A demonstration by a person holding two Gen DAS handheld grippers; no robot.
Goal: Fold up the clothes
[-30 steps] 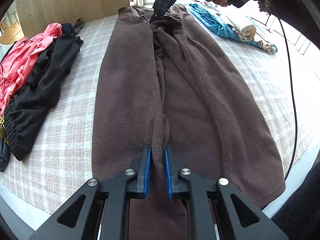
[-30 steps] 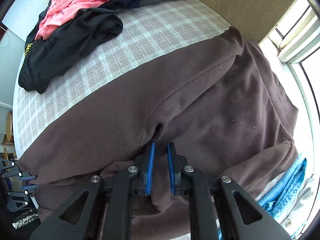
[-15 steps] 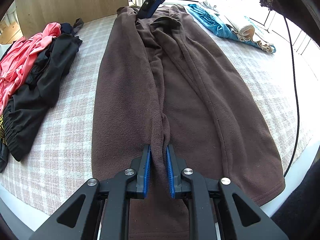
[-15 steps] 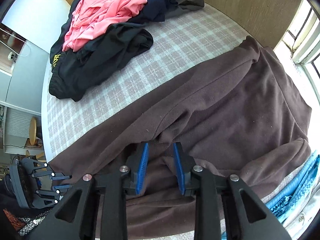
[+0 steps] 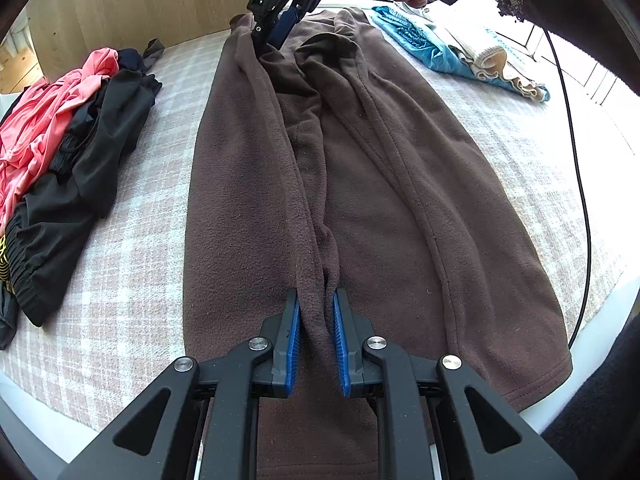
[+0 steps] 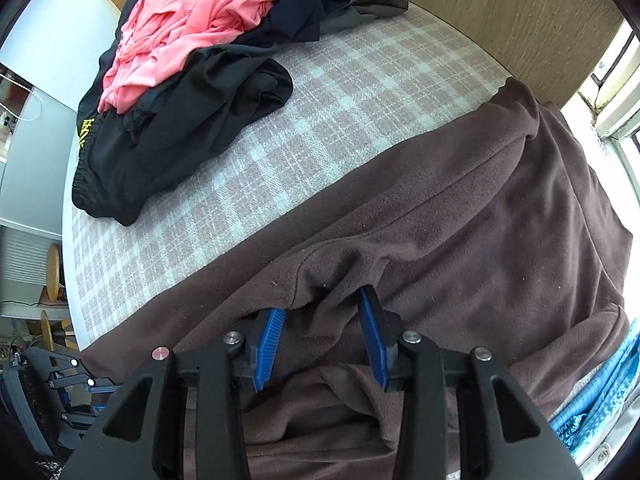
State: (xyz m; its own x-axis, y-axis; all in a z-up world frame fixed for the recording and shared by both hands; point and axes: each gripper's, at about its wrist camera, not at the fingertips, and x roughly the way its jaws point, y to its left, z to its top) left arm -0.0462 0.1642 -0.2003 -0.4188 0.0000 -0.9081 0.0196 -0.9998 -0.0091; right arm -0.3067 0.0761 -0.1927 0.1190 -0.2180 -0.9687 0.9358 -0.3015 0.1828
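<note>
Left gripper point(image 5: 316, 300) pinching brown fleece garment point(image 5: 400, 208), lengthwise-folded, ridged

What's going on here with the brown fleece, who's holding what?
A person is folding a brown fleece garment laid lengthwise on the checked table cover. The left gripper is shut on a ridge of fabric at the near end. At the far end the right gripper is opening, its pads off the fleece that lies between them. A pile of pink and black clothes waits at the side; blue and cream items lie opposite.
</note>
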